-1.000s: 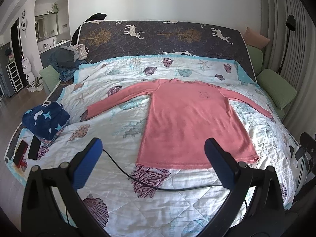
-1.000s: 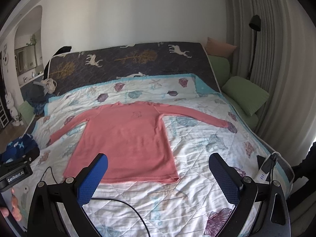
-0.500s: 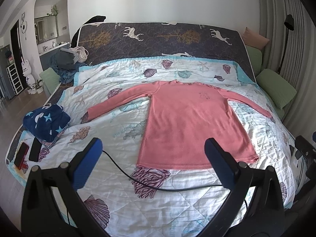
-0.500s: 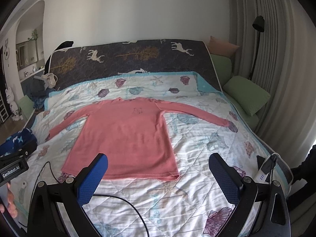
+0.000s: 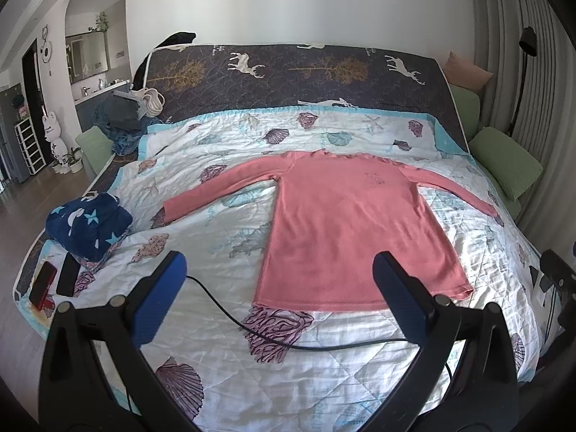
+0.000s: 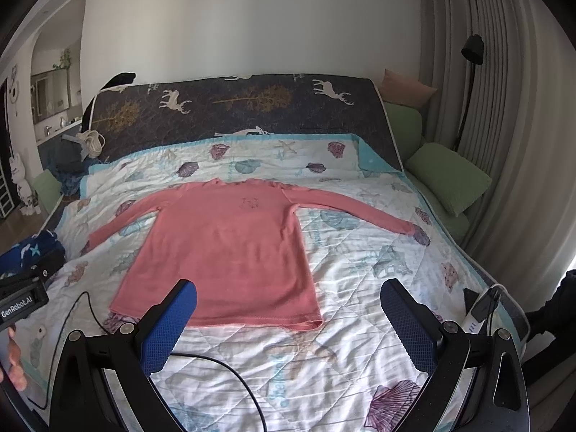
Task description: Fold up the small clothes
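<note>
- Left wrist view: the pink long-sleeved top (image 5: 356, 234) lies flat and face up at the middle of the bed (image 5: 216, 360), both sleeves stretched out toward the side edges, hem toward the foot edge, collar toward the headboard; no fold is made yet.
- Left gripper (image 5: 280, 284): fingers spread wide, holding nothing, above the foot edge; right gripper (image 6: 288, 309): fingers likewise spread and empty, short of the hem.
- Step in hand, as judged: approach before the first fold; the next move calls for pinching a sleeve cuff or a hem corner and carrying it over the body panel.
- Edges: a black cable (image 5: 230, 313) crosses the quilt just below the hem and could snag a descending finger.
- Open room: bare quilt on both sides of the top; a folded navy star-print garment (image 5: 90, 223) and two phones (image 5: 54, 282) sit at the left edge, well apart from the top.
</note>
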{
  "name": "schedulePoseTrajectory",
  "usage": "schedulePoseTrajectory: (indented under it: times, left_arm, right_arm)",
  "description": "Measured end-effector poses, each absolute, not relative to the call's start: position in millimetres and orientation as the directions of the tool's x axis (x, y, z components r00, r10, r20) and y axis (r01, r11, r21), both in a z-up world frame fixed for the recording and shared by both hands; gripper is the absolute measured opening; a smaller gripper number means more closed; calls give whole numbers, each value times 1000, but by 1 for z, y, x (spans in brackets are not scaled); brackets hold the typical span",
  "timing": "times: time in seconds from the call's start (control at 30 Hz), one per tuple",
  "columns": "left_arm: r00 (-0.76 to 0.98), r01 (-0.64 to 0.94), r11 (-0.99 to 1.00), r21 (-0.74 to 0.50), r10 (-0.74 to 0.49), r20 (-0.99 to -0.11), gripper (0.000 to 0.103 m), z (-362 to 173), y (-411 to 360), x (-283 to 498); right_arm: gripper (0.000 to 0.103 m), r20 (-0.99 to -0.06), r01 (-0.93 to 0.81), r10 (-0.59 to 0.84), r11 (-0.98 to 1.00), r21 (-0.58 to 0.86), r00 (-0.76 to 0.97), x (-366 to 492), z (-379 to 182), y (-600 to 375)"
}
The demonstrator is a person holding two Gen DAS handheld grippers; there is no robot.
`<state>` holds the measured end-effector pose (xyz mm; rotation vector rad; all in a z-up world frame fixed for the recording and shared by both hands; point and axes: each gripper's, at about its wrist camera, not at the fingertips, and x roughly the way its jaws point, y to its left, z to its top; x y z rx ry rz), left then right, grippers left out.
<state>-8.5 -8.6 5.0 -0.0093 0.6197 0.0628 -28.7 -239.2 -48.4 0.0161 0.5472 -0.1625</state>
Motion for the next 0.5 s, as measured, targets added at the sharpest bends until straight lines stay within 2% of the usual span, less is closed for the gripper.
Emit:
schedulePoseTrajectory:
  times: [0.3,0.5]
  left_arm:
    - [822,-64,997,31,70,-566,103,14,-10,-6]
    - [836,-8,995,102,62,-545,103,23,-36,10]
  right_arm:
    - [103,-520,153,-141,988,-19,842,-27,-47,-243]
    - [103,-510,119,-87,993,29,856,-15,-50,-267]
